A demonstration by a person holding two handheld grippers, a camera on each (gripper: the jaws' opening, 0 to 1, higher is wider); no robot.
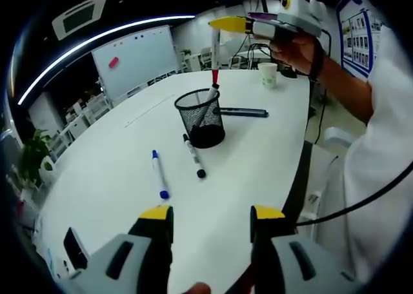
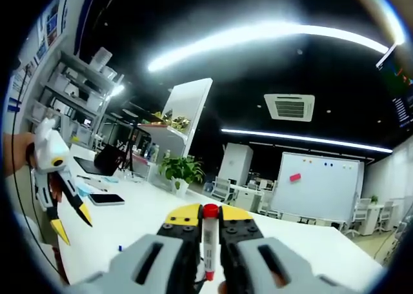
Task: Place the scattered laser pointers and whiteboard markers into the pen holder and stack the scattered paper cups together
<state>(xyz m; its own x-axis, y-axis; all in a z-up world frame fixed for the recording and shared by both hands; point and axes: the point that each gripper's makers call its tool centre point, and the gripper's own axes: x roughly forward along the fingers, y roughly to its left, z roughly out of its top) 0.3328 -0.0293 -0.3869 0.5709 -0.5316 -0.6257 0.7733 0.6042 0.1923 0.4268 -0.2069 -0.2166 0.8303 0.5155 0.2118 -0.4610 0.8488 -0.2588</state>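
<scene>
Bench: a long white bench [image 1: 129, 171] runs through an open-plan office, carrying the loose pens and the holder; in the right gripper view a dark phone [image 2: 107, 199] lies flat on it.
Whiteboard: a wheeled whiteboard [image 1: 137, 60] stands beyond the far edge, a pink eraser [image 1: 113, 62] stuck to its face.
Pen holder: a black mesh pen holder [image 1: 201, 117] stands upright near the middle of the bench; through the mesh its contents cannot be made out.
Paper cup: one white paper cup [image 1: 268, 75] stands upright at the far end, well apart from the holder.
Right gripper: the right gripper [image 1: 222, 24], held in a person's hand [image 1: 295, 49], hangs above the holder; its jaws are clenched on a red-capped marker [image 1: 214, 55] that points down, tip at the holder's rim; in the right gripper view the marker's red end [image 2: 210, 211] sits pinched between the yellow-tipped jaws.
Left gripper: the left gripper [image 1: 211, 214] hovers over the near bench, jaws released and parted, nothing between them.
Dark pointer: a slim dark pointer [image 1: 244, 112] lies flat just beyond the holder.
Black marker: a black marker [image 1: 193, 156] lies beside the holder's base.
Blue marker: a blue-capped marker [image 1: 160, 174] lies near it, closer to the left gripper.
</scene>
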